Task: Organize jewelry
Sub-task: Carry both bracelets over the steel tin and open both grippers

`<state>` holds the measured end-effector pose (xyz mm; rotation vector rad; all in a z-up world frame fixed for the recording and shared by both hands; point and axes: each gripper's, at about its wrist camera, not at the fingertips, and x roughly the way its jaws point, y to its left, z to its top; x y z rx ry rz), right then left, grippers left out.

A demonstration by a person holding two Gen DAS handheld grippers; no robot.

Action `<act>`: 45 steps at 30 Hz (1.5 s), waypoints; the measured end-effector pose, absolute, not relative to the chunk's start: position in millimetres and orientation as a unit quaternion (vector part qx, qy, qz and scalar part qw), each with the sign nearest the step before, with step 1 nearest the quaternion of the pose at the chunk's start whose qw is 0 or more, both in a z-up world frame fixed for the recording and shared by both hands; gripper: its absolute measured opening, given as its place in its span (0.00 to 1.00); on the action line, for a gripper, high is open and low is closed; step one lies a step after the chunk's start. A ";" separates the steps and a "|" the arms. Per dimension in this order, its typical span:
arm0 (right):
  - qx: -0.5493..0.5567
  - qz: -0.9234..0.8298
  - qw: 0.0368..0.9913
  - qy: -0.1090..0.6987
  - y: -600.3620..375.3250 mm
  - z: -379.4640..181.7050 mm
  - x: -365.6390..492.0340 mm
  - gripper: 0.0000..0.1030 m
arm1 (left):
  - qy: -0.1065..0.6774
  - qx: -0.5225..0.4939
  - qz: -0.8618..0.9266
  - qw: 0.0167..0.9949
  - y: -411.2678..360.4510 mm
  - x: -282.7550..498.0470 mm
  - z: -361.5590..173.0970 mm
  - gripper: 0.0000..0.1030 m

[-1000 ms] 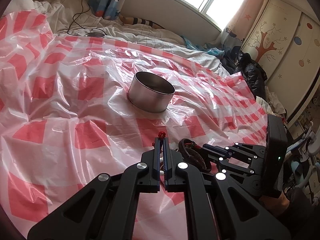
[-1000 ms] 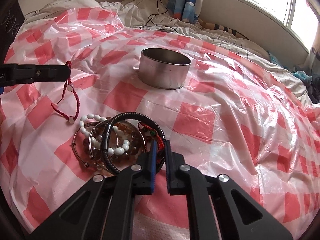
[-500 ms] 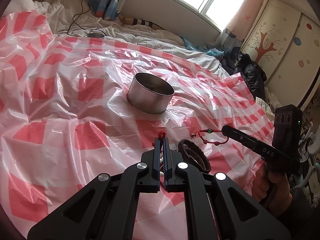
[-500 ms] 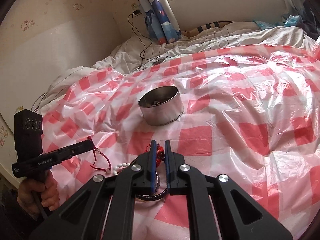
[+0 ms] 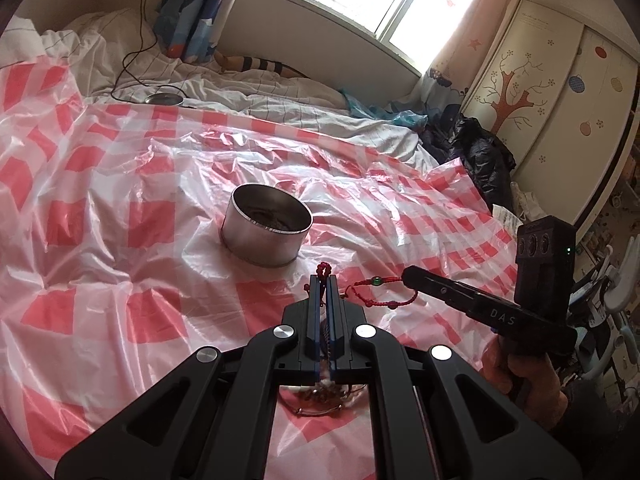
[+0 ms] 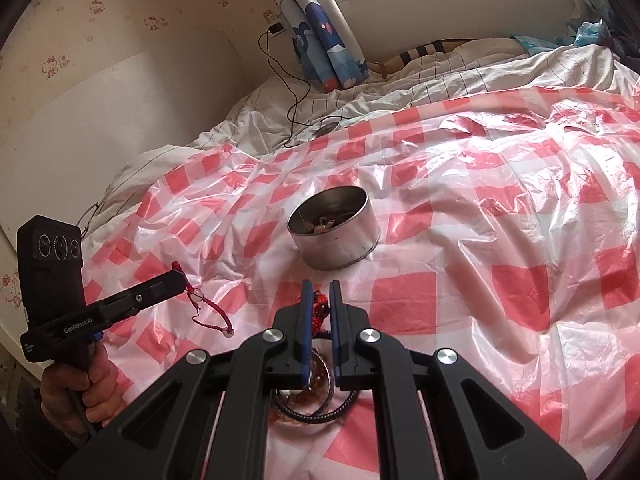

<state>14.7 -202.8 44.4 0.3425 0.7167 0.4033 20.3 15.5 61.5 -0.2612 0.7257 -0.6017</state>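
Note:
A round metal tin (image 5: 267, 230) stands on the red-and-white checked plastic sheet (image 5: 100, 248); it also shows in the right wrist view (image 6: 334, 232) with small pieces inside. My left gripper (image 5: 324, 280) is shut on a red cord bracelet (image 6: 206, 308) that hangs from its tips above the sheet. My right gripper (image 6: 319, 292) is shut on a red beaded cord bracelet (image 5: 374, 294) with a green bead, held in the air beside the left gripper. A pile of bracelets (image 6: 316, 384) lies on the sheet under both grippers, partly hidden.
The sheet covers a bed with rumpled white bedding (image 5: 280, 96) at the far side. A black cable and a small round disc (image 5: 164, 99) lie on the bedding. A wardrobe (image 5: 560, 80) and dark clothes (image 5: 476, 152) are at the right.
My right gripper has lifted off the pile with the red beaded bracelet and risen. My left gripper has also risen, still holding the red cord bracelet. Both now face the tin.

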 end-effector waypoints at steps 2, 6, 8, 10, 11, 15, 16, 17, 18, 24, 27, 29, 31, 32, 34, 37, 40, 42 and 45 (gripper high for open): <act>0.171 0.198 0.902 0.342 -204.7 48.6 24.6 0.08 | 0.345 -0.114 -0.293 0.885 8.5 30.3 71.6 0.02; 0.176 0.200 0.903 0.337 -208.1 53.6 44.1 0.08 | 0.338 -0.102 -0.298 0.887 -3.2 58.0 87.9 0.02; 0.175 0.198 0.905 0.334 -210.0 56.5 54.2 0.08 | 0.338 -0.100 -0.297 0.887 -8.4 75.8 91.8 0.02; 0.176 0.197 0.906 0.331 -213.2 59.0 63.8 0.08 | 0.341 -0.105 -0.298 0.886 -13.5 94.3 92.9 0.02; 0.176 0.196 0.907 0.329 -214.8 60.0 67.3 0.08 | 0.341 -0.105 -0.296 0.886 -16.4 102.5 92.5 0.02; 0.193 0.194 0.908 0.318 -225.1 59.9 74.7 0.08 | 0.345 -0.103 -0.290 0.887 -27.8 132.8 86.3 0.02; 0.197 0.192 0.907 0.318 -227.4 58.5 74.9 0.08 | 0.348 -0.104 -0.288 0.886 -30.9 139.6 82.5 0.02; 0.201 0.189 0.907 0.318 -230.7 57.0 75.2 0.08 | 0.353 -0.104 -0.286 0.885 -33.0 146.6 77.9 0.02; 0.204 0.186 0.907 0.317 -233.1 56.3 75.6 0.08 | 0.360 -0.102 -0.284 0.883 -36.2 153.3 72.5 0.02; 0.205 0.175 0.912 0.310 -238.0 57.6 79.6 0.08 | 0.444 -0.080 -0.269 0.851 -58.0 183.8 29.1 0.07; 0.202 0.175 0.911 0.315 -236.8 54.8 83.1 0.08 | 0.468 -0.072 -0.238 0.848 -56.6 189.3 21.3 0.34; 0.200 0.175 0.910 0.317 -234.0 53.6 86.7 0.08 | 0.459 -0.076 -0.229 0.855 -47.5 187.1 26.7 0.50; 0.197 0.178 0.910 0.319 -227.3 53.0 94.9 0.08 | 0.447 -0.077 -0.221 0.864 -37.0 180.6 35.9 0.55; 0.197 0.181 0.909 0.320 -223.6 53.1 99.5 0.08 | 0.443 -0.082 -0.220 0.865 -31.0 176.1 40.3 0.58; 0.192 0.186 0.909 0.319 -212.1 53.5 109.2 0.08 | 0.435 -0.087 -0.216 0.870 -17.1 164.0 47.4 0.62; 0.177 0.192 0.910 0.322 -189.2 48.6 124.4 0.08 | 0.422 -0.091 -0.204 0.879 3.4 139.2 53.1 0.68; 0.145 0.181 0.909 0.345 -166.5 31.6 141.4 0.14 | 0.418 -0.092 -0.183 0.885 18.1 112.6 49.6 0.71; 0.125 0.163 0.908 0.364 -160.7 18.9 145.9 0.37 | 0.419 -0.084 -0.176 0.887 21.4 95.9 44.3 0.72; 0.130 0.152 0.911 0.361 -170.3 20.6 129.2 0.37 | 0.420 -0.073 -0.168 0.889 21.4 70.9 30.8 0.75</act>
